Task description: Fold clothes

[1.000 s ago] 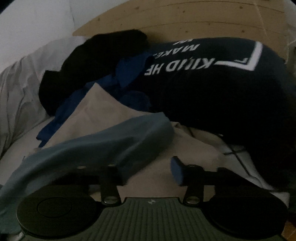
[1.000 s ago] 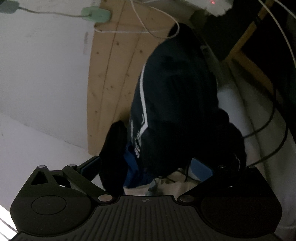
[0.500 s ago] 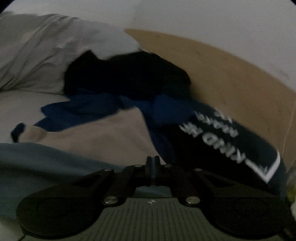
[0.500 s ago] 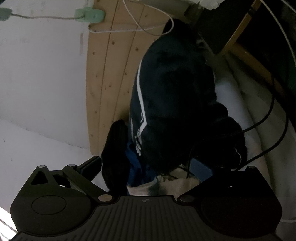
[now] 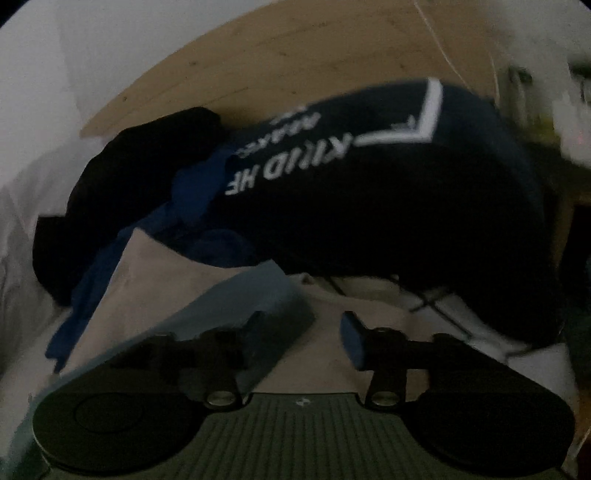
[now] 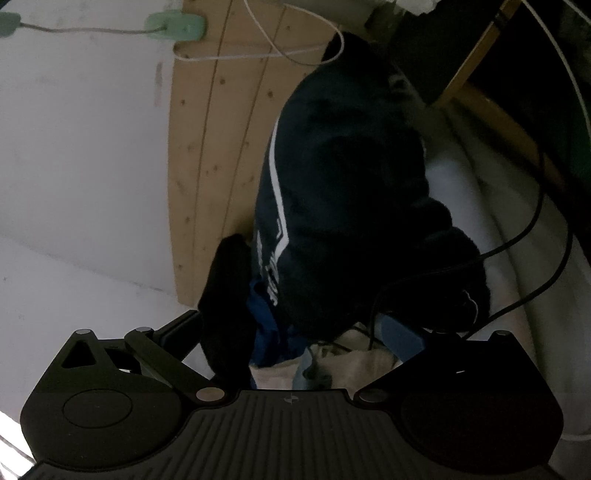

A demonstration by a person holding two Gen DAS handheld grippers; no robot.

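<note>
A heap of clothes lies against the headboard. A navy sweatshirt with white lettering sits on top, also seen in the right wrist view. Left of it are a black garment and a royal blue one. Beige cloth lies in front. A grey-blue cloth drapes over the left finger of my left gripper, which is open. My right gripper is open, its jaws wide apart over the black garment and blue garment, holding nothing.
A wooden headboard stands behind the heap, against a white wall. White bedding lies at the left. Black cables run over the bedding on the right. A green plug with a white cord hangs on the headboard.
Half a second ago my left gripper was shut and turned left; now it is open and faces the navy sweatshirt again. The right gripper has barely shifted.
</note>
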